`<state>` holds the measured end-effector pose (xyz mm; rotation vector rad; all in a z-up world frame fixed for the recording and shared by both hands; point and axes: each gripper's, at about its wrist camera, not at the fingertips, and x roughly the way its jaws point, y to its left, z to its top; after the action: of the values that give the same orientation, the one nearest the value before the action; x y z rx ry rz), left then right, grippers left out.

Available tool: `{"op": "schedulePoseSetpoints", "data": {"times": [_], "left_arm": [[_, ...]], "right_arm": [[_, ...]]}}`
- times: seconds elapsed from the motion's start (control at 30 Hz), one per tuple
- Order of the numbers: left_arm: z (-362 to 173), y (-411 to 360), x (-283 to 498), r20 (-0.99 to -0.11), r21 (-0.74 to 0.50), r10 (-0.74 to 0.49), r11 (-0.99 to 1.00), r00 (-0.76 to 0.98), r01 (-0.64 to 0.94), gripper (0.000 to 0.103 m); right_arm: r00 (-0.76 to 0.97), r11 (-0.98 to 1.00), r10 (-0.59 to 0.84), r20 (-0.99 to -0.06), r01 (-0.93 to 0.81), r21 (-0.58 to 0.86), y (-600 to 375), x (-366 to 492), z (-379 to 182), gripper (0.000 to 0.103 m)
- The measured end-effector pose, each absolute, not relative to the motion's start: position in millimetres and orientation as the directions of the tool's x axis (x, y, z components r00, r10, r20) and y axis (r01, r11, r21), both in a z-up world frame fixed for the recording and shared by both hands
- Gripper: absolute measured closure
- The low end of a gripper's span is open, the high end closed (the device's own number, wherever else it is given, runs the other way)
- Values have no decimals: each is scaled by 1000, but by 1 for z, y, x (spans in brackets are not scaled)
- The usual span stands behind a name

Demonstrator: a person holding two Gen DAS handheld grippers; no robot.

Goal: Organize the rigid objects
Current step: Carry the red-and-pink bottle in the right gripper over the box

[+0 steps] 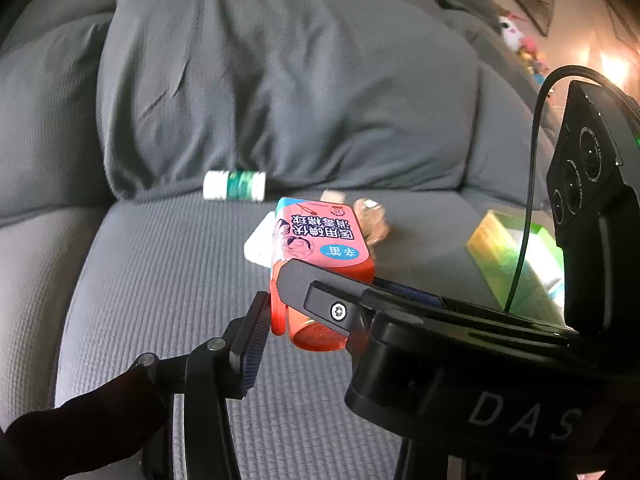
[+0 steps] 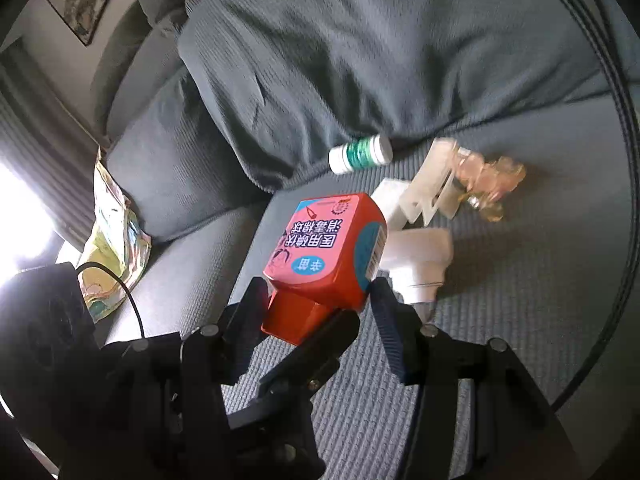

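currently both grippers appear clamped on one red-orange rectangular plastic container with a pink-and-blue printed label [image 1: 320,248], held clear above the grey ribbed sofa seat cushion [image 1: 160,280]. left gripper [image 1: 276,312] has its jaws pressed on the lower, narrower cap end; the right gripper [image 2: 320,300] squeezes the body just under the label, its ribbed pads flat on opposite sides. on the cushion beyond lie a small white cylindrical bottle with a green label [image 2: 360,154] on its side against the grey back cushion [image 2: 360,60], a white plastic spray-head part [image 2: 420,256], a translucent white ribbed clip-like piece [image 2: 430,180] and a clear amber-tinted plastic object [image 2: 492,180], all near one another. a green and yellow cardboard box [image 1: 520,256] sits off to the right in the left view. judgement: step looks like a two-handed lift or cap twist. to do it well: keep both grips square, avoid pulling the hands apart unevenly, keep the container level, clear the loose pieces below before setting down.
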<state>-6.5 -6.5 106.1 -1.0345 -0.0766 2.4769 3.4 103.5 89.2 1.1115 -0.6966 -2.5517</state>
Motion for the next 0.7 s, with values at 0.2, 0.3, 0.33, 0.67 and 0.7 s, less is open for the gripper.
{"op": "schedulePoseSetpoints", "data": {"times": [0.2,0.3,0.33,0.67,0.7], "left_arm": [[121,3,11,-624,-208,458,-878,-633,-431,56],[128,8,20,-603,-208,479,-866,-638,-455,56],[131,10,23,-596,-204,482,-864,-642,-460,56],[147,29,39,-545,-196,530,-834,-650,-516,56],[148,31,41,-540,-196,535,-831,-650,-521,56]], "right_arm": [[-716,-850,-394,-576,46,525,116,27,104,49],[-741,-857,-368,-562,36,514,119,39,112,48],[-748,-860,-361,-557,36,509,120,43,115,48],[-803,-878,-289,-522,5,478,135,72,136,48],[-808,-879,-282,-518,1,477,138,75,138,48]]}}
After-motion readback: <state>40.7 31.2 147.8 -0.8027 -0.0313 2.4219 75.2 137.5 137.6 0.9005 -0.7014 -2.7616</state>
